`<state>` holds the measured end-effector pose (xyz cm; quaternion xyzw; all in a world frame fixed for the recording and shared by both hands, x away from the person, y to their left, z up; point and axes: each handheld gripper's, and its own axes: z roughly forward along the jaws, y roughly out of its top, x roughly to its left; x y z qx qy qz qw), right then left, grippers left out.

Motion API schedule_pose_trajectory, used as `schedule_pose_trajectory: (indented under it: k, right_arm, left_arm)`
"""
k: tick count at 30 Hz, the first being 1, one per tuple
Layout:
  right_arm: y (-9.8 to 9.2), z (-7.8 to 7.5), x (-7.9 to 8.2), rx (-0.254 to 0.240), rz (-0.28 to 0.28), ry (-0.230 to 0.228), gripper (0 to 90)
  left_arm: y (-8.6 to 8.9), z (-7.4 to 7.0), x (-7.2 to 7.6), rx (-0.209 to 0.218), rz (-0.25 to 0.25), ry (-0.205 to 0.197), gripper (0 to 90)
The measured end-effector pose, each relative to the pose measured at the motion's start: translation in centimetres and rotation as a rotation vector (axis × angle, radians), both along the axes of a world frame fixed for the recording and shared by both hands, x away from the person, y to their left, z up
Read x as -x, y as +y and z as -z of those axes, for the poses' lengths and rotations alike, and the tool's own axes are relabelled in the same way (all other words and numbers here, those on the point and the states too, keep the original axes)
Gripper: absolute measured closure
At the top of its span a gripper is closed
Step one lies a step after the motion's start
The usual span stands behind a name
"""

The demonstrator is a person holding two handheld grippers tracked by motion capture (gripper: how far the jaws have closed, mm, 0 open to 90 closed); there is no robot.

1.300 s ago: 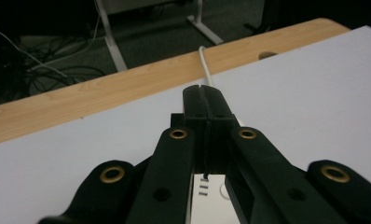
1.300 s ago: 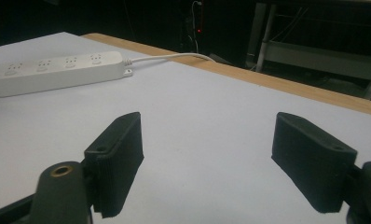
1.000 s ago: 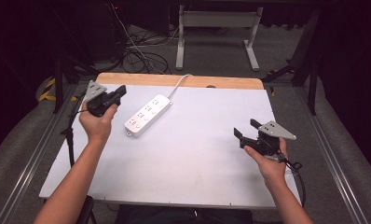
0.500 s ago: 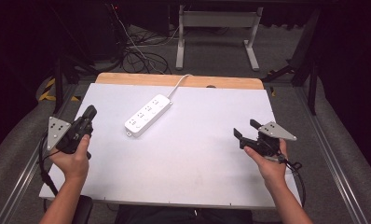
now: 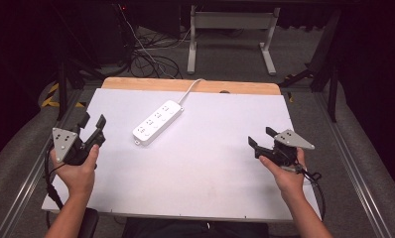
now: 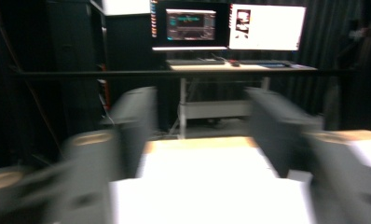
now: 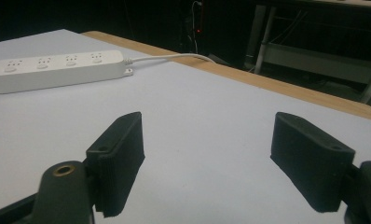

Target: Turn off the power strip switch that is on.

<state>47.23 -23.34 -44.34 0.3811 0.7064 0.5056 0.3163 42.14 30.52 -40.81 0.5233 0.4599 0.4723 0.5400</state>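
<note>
A white power strip [image 5: 158, 122] lies flat on the white tabletop [image 5: 200, 173], back left of centre, and its cord runs off over the far edge. My left gripper [image 5: 94, 120] is held over the table's left edge, well left of the strip. Its jaws have just been opening and stand open with nothing between them; in the left gripper view the gripper [image 6: 200, 121] is blurred. My right gripper [image 5: 260, 137] hovers near the right edge, jaws apart and empty. The right gripper view looks past the gripper [image 7: 207, 140] to the strip [image 7: 53, 69] farther off at upper left.
A wooden strip [image 5: 190, 85] borders the table's far edge. Behind it stand a metal desk frame [image 5: 230, 29] and loose cables [image 5: 146, 54] on the floor. Monitors [image 6: 225, 25] glow on a desk in the left gripper view.
My left hand has swung from beside the power strip out to the table's left edge and lower, and its jaws have opened. The right hand has stayed put.
</note>
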Motion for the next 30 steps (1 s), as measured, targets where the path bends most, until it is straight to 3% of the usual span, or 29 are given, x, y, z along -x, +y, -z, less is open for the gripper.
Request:
schedule_pose_trajectory:
  k: [1,3,4,7,9,15,30]
  right_arm:
    - [0.0,0.0,0.0,0.0,0.0,0.0,26.0]
    - [-0.1,0.0,0.0,0.001,0.004,0.0,26.1]
    - [-0.1,0.0,0.0,0.002,0.004,0.0,26.1]
    - [-0.1,0.0,0.0,0.001,0.001,0.0,26.1]
    - [0.0,0.0,0.0,0.002,0.0,-0.001,26.1]
    - [0.0,0.0,0.0,0.001,0.002,-0.001,26.1]
    - [0.0,-0.1,-0.1,-0.006,-0.002,-0.013,21.9]
  left_arm:
    - [-0.1,0.2,-0.4,-0.007,-0.018,0.008,31.9]
    - [-0.2,1.1,-1.2,-0.065,-0.052,0.039,9.9]
    - [-0.4,1.6,-1.6,-0.079,-0.043,0.049,8.1]
    - [-0.7,2.4,-1.9,-0.047,0.047,0.049,7.3]
    - [-1.0,2.4,-2.1,-0.066,0.076,0.053,5.2]
    - [-1.4,2.6,-2.1,-0.093,0.067,0.053,4.5]
    - [-1.0,2.8,-2.0,-0.095,0.039,0.069,3.9]
